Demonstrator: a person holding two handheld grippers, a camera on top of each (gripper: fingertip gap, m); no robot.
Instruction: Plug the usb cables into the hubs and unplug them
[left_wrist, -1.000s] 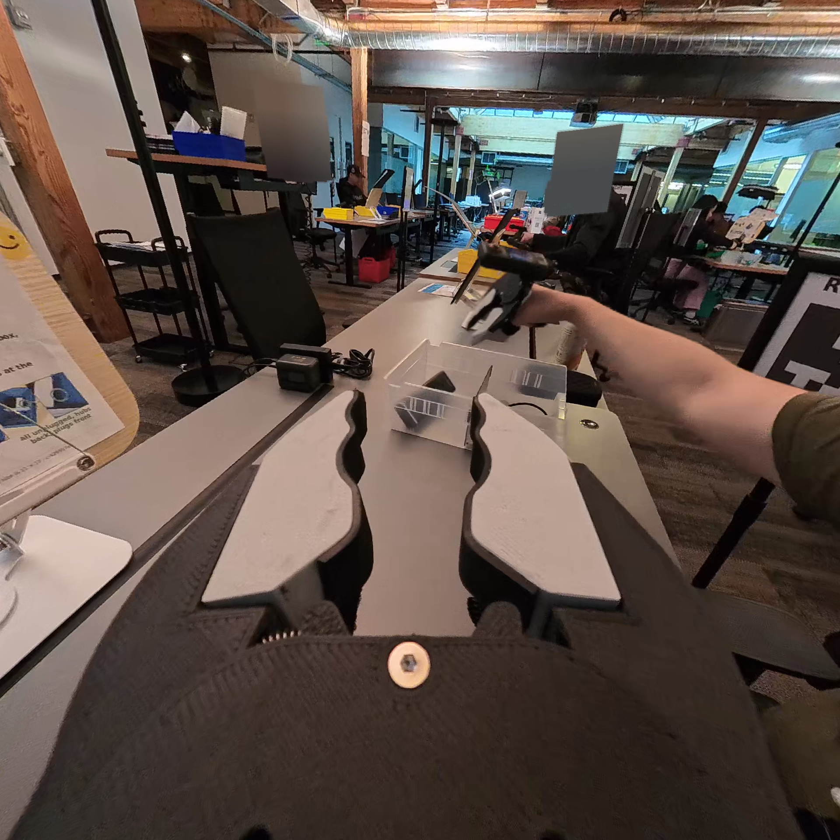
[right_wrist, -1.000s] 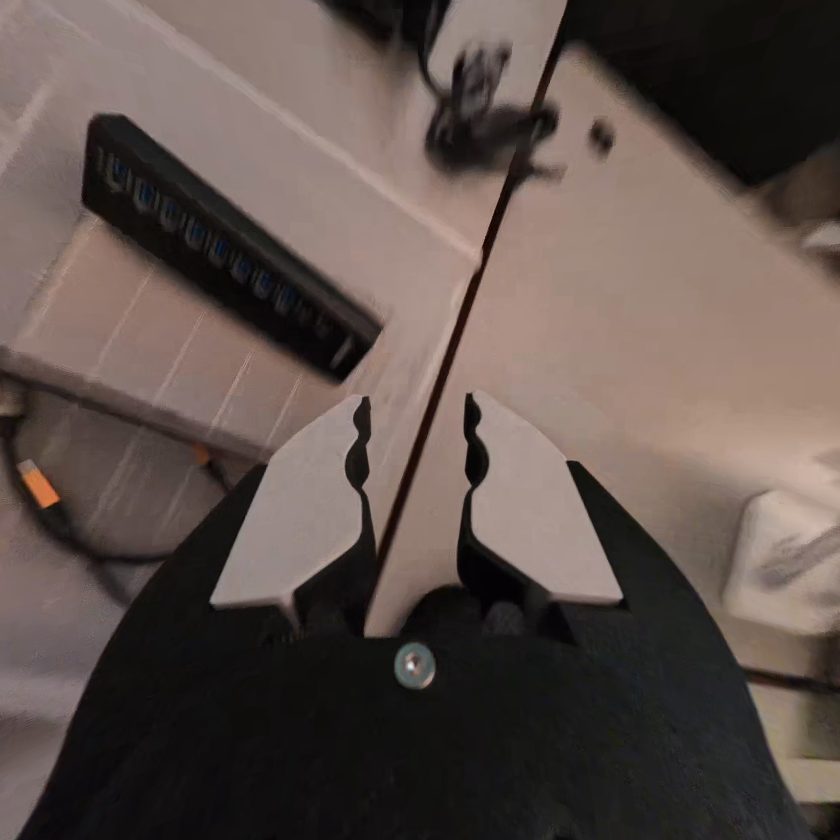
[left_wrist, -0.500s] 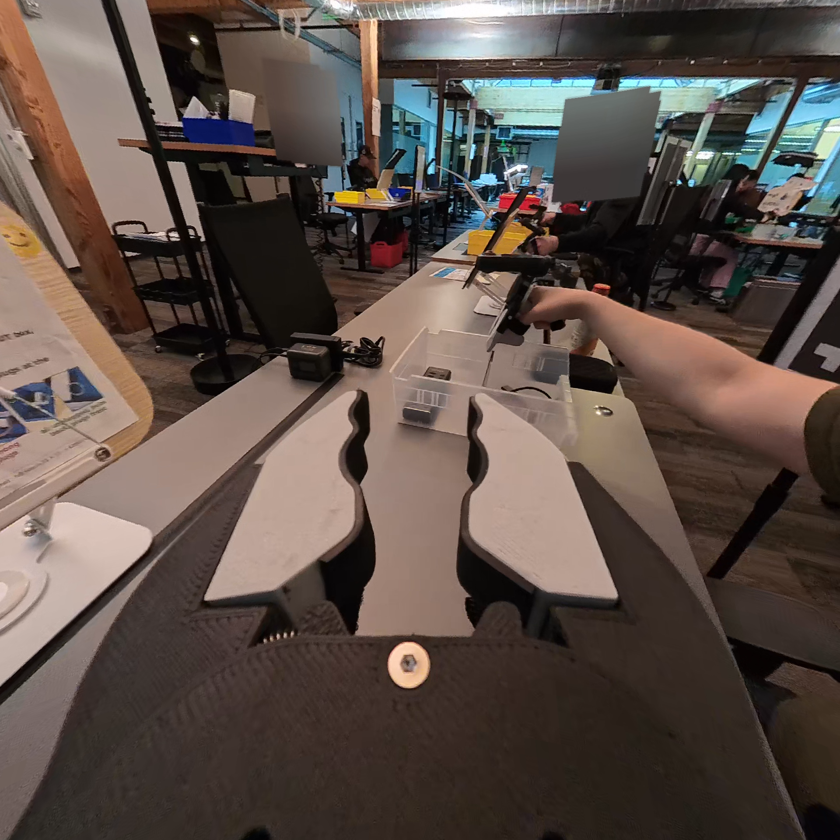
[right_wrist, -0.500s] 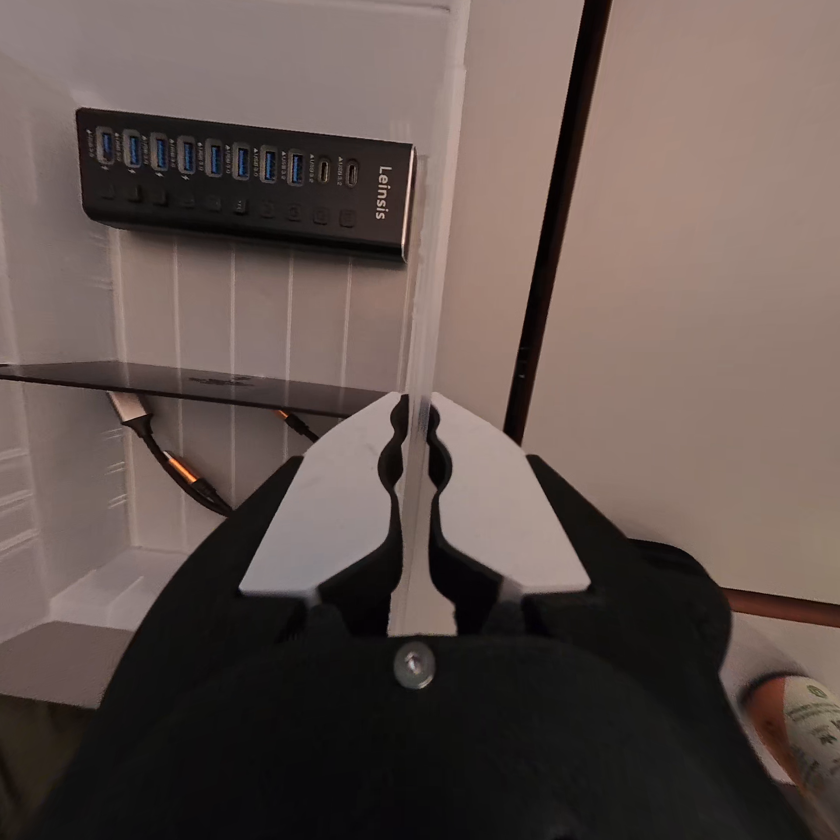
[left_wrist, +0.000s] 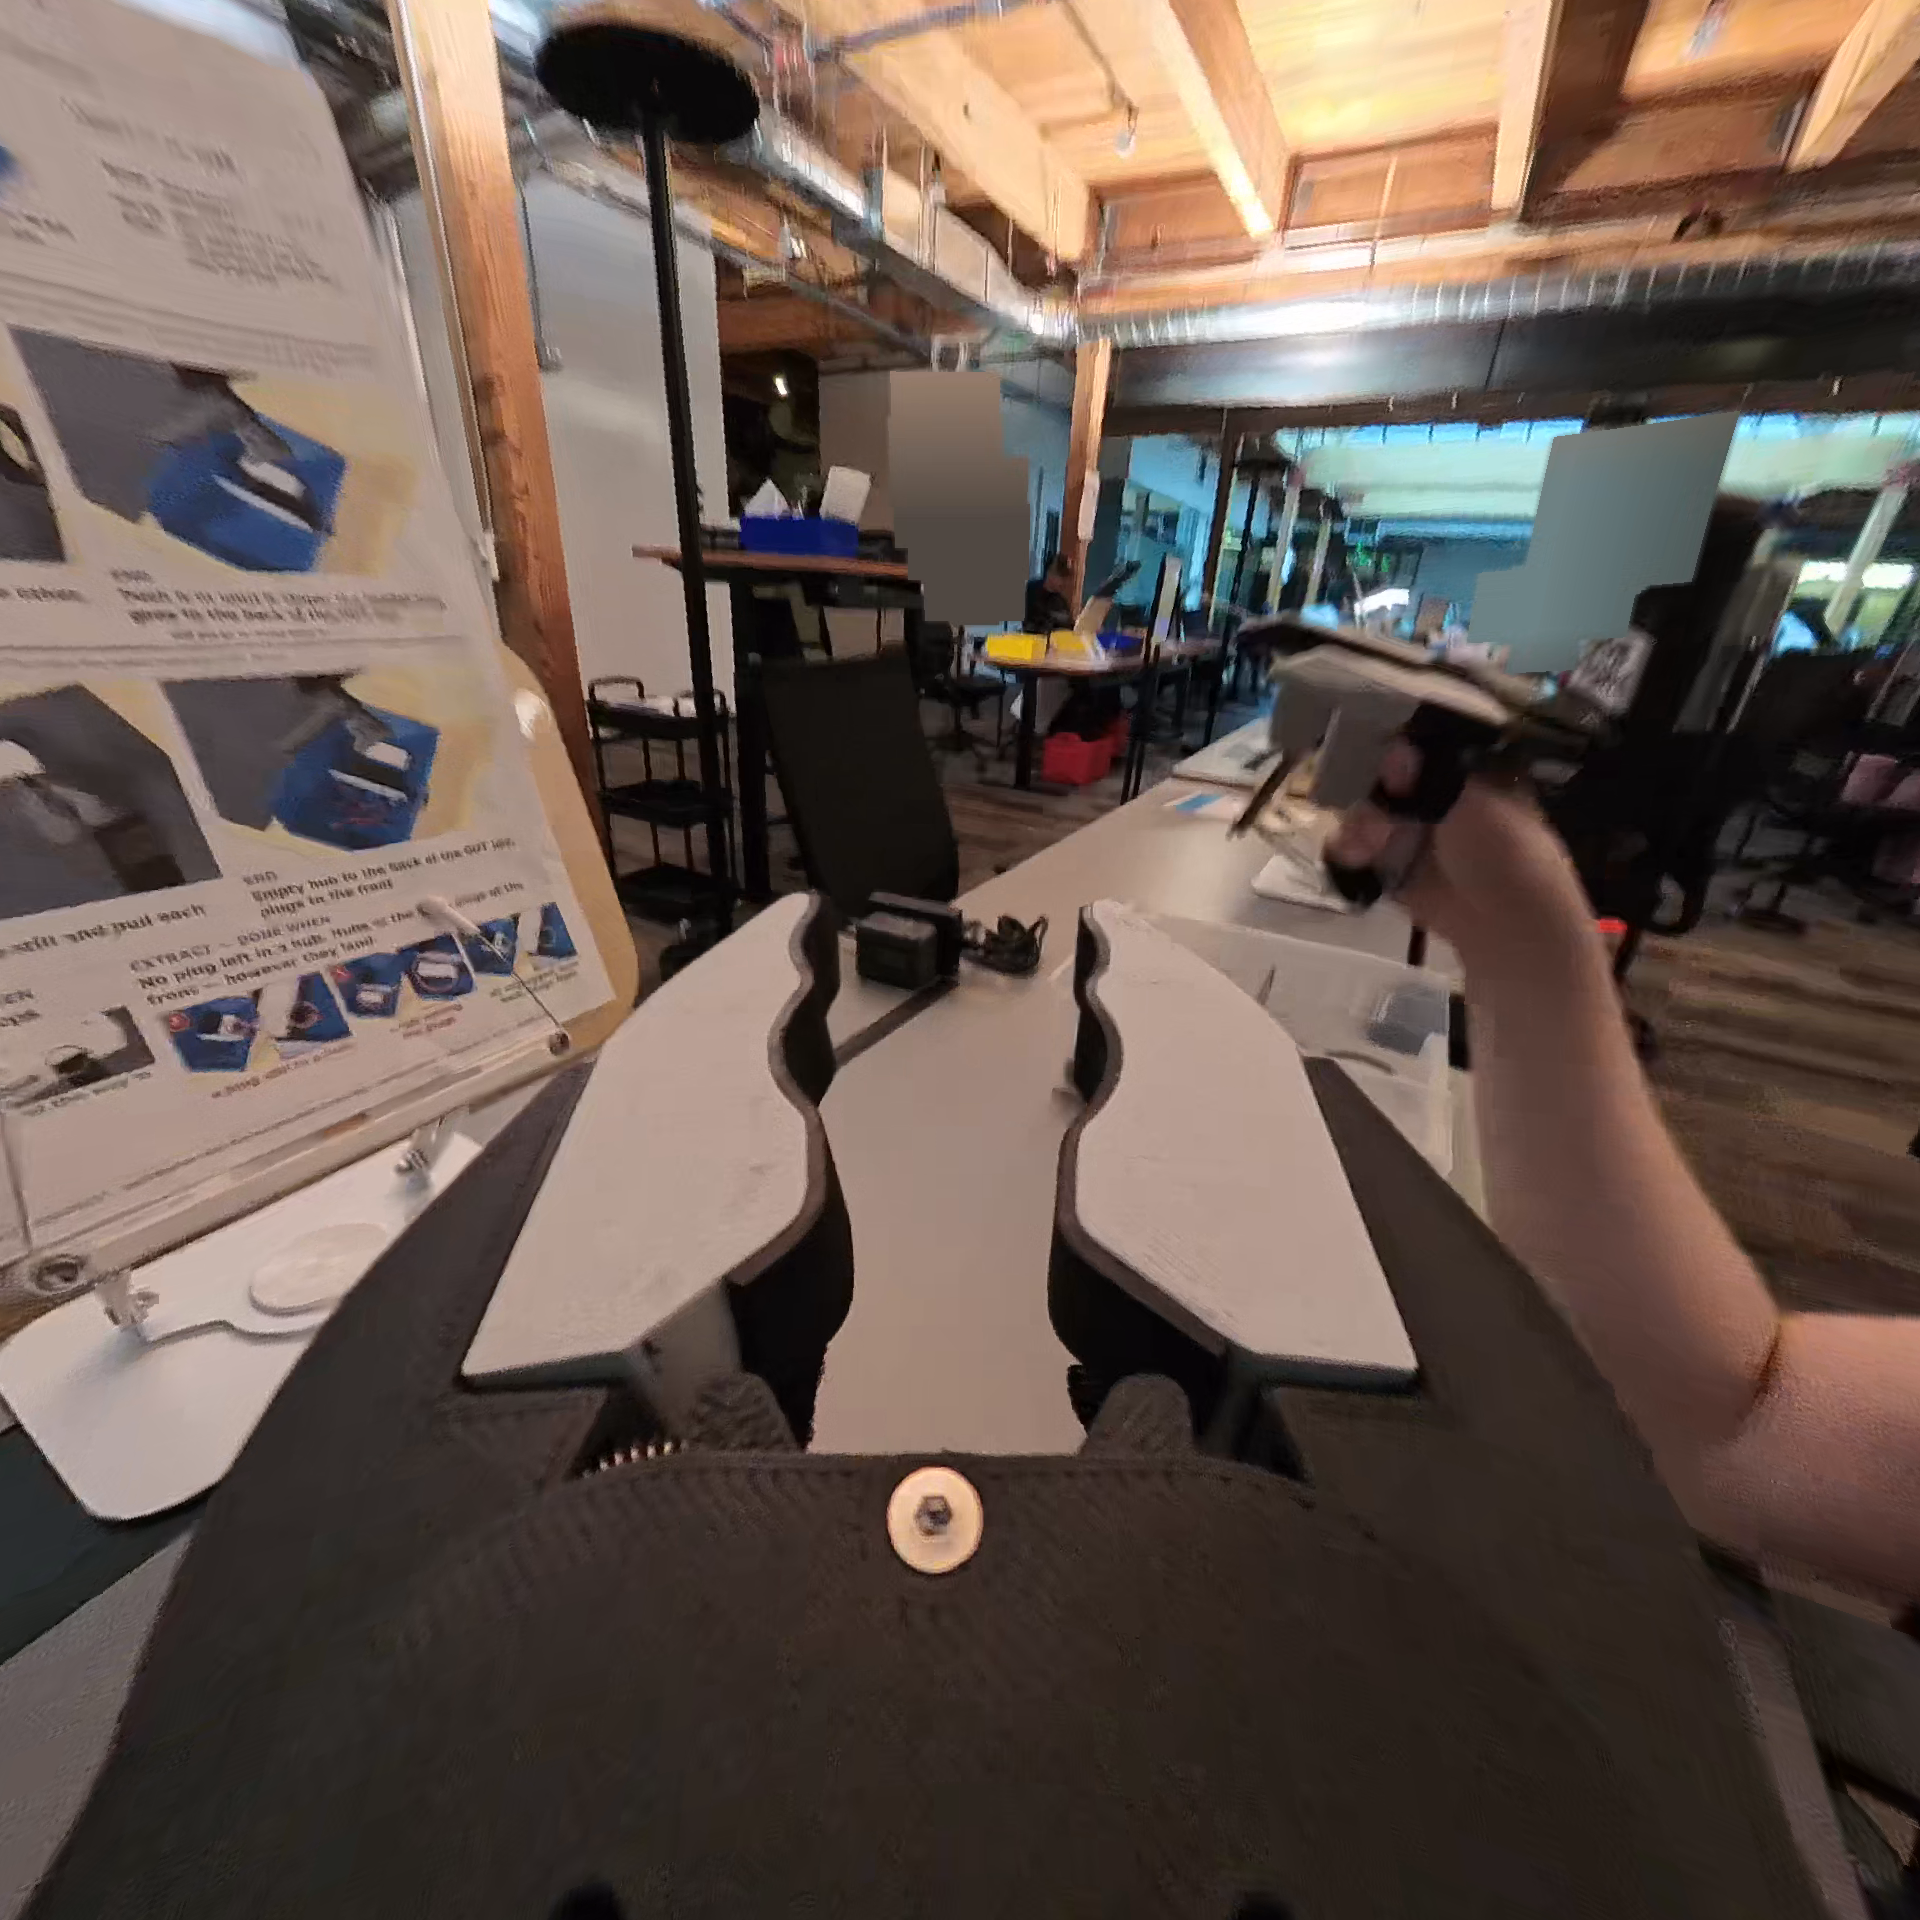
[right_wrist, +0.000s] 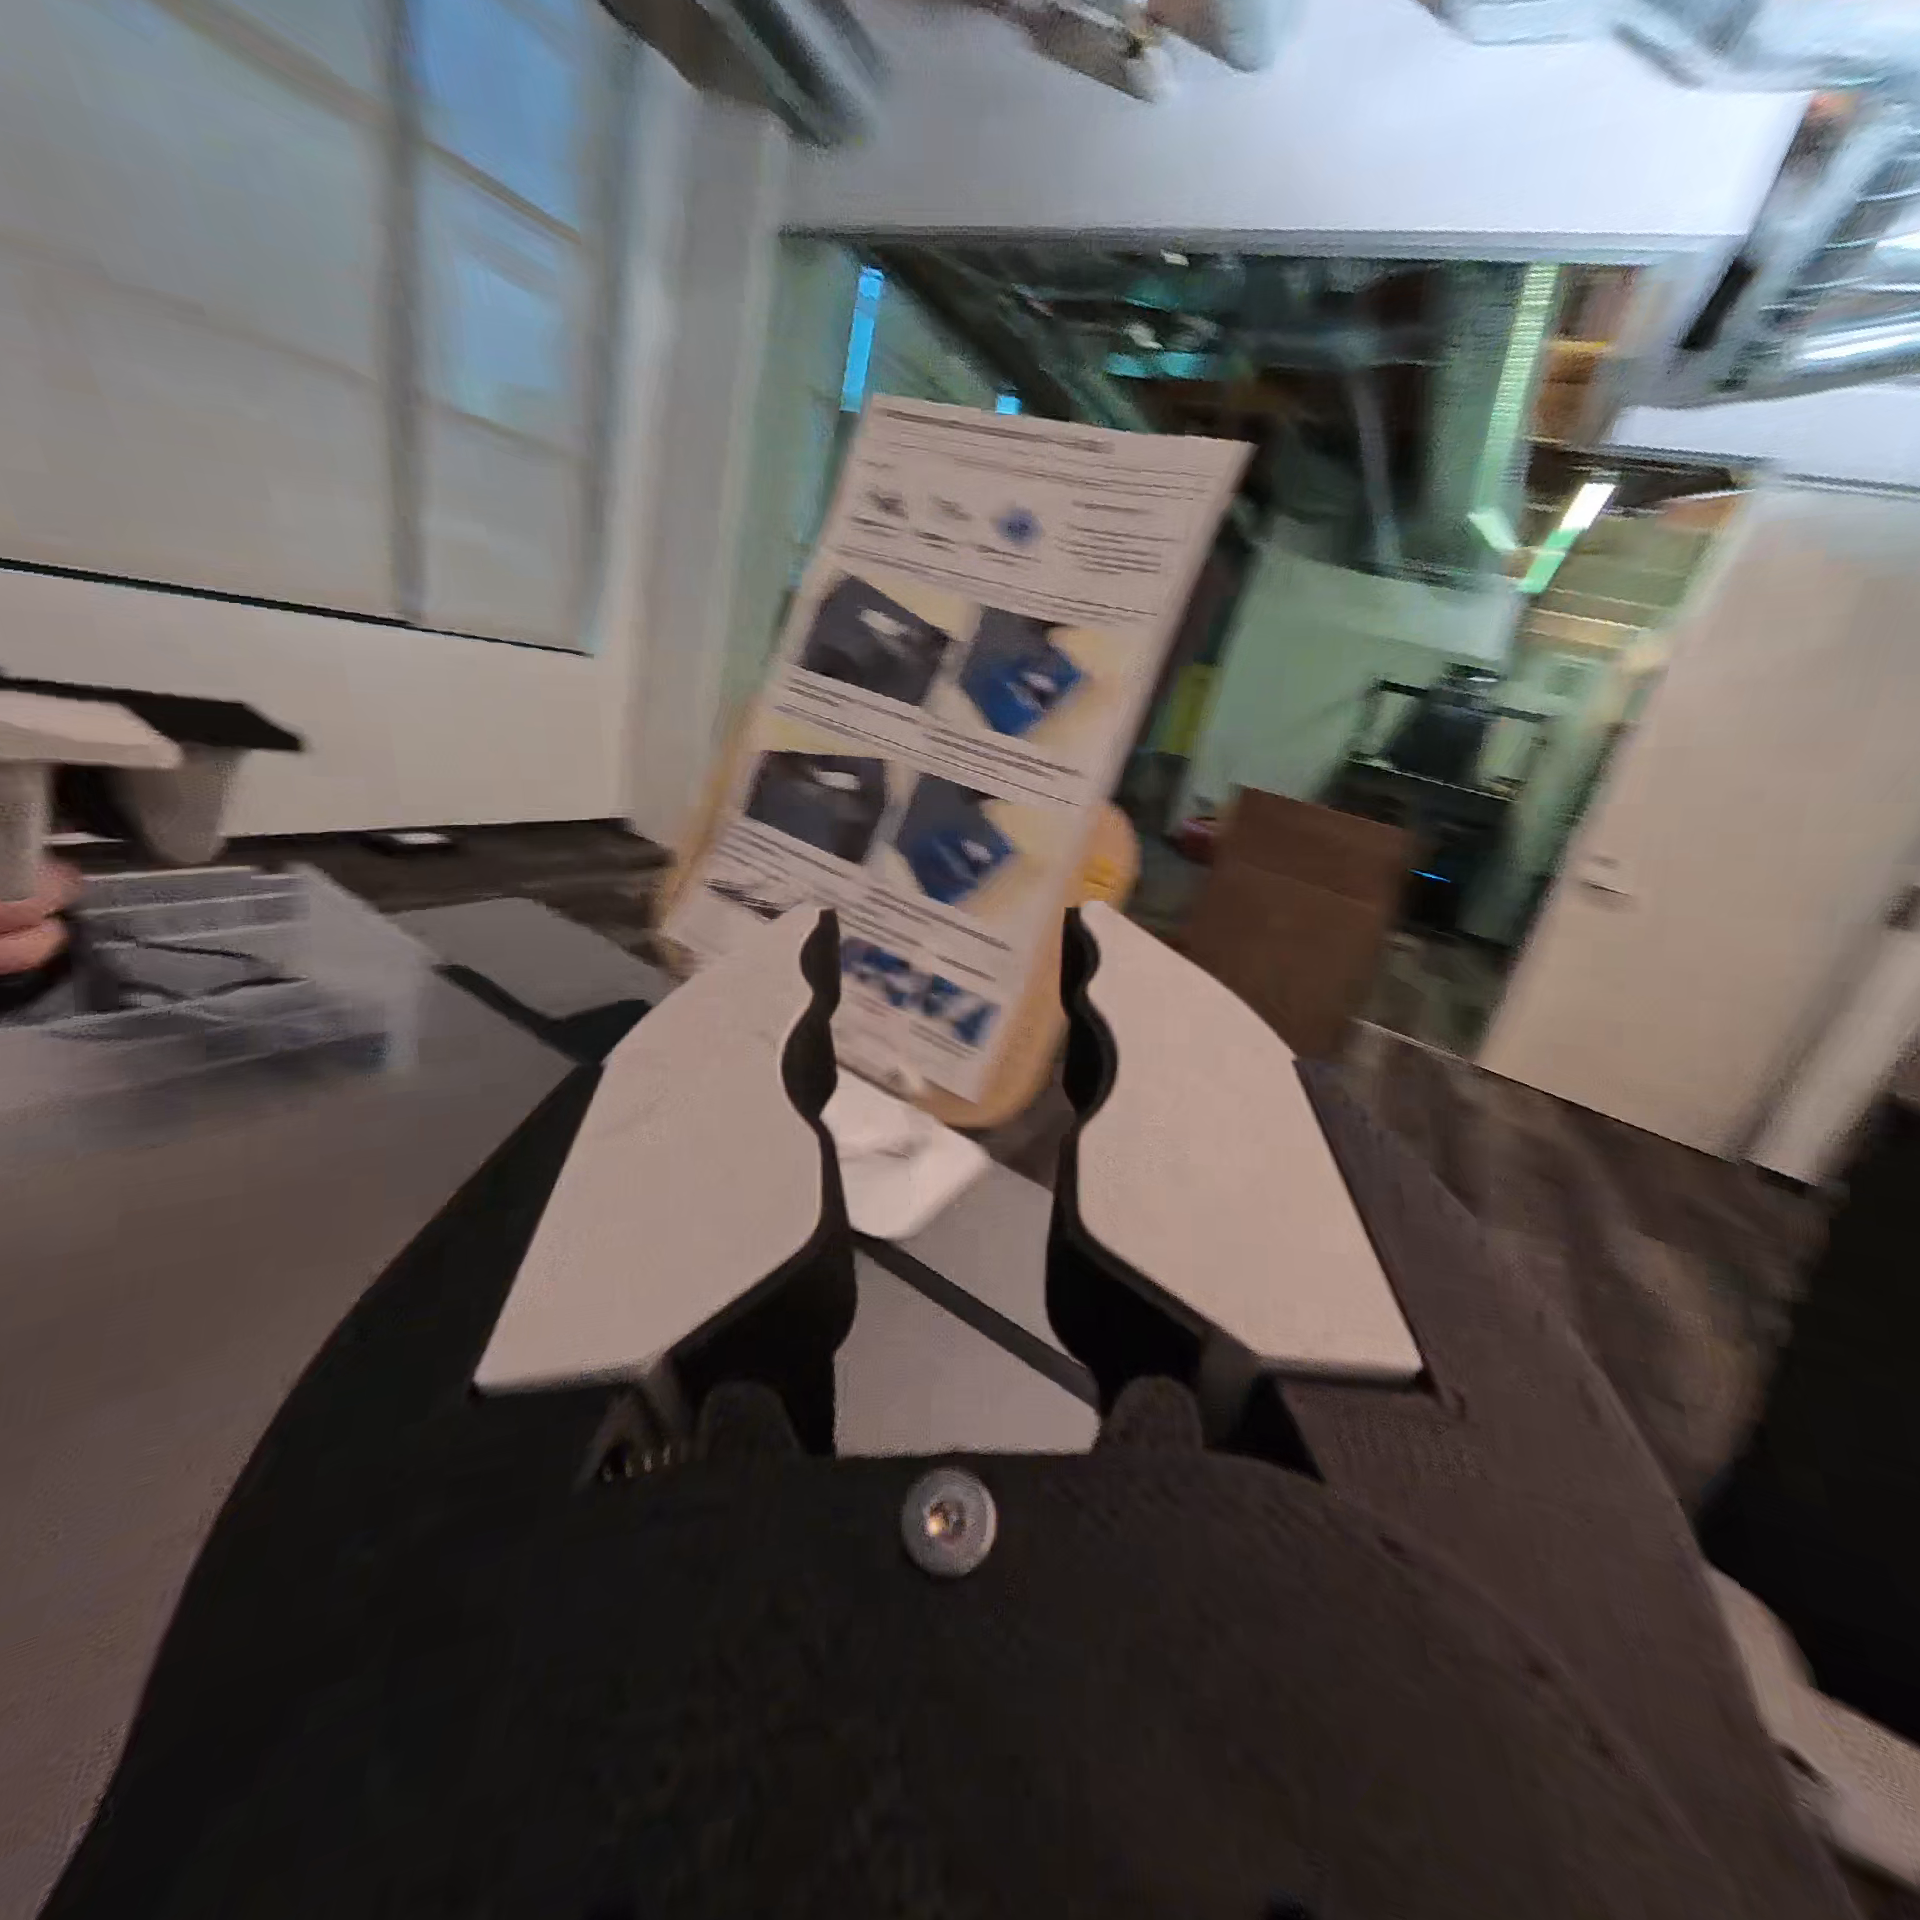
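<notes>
My left gripper (left_wrist: 945, 920) is open and empty, held low over the grey table (left_wrist: 935, 1195). A clear plastic box (left_wrist: 1340, 997) stands ahead on the right, with a dark hub (left_wrist: 1405, 1016) dimly visible inside. My right gripper (right_wrist: 945, 920) is open and empty and points at an instruction sheet (right_wrist: 987, 717). It also shows in the left wrist view (left_wrist: 1299, 675), held in a hand above the box. The box (right_wrist: 208, 966) is a blur at the left of the right wrist view. No usb cable is visible.
The instruction sheet (left_wrist: 239, 623) stands on a white stand (left_wrist: 156, 1382) at the table's left. A black power adapter (left_wrist: 902, 951) with a coiled cord lies farther back. A person's forearm (left_wrist: 1590, 1195) crosses on the right. My left gripper (right_wrist: 114, 743) shows at the far left. The left gripper's tips are roughly 25 centimeters from the right gripper's.
My right gripper was shut on the clear box's wall; now it is open, lifted off and swung toward the instruction sheet. My left gripper has shifted left and tilted up.
</notes>
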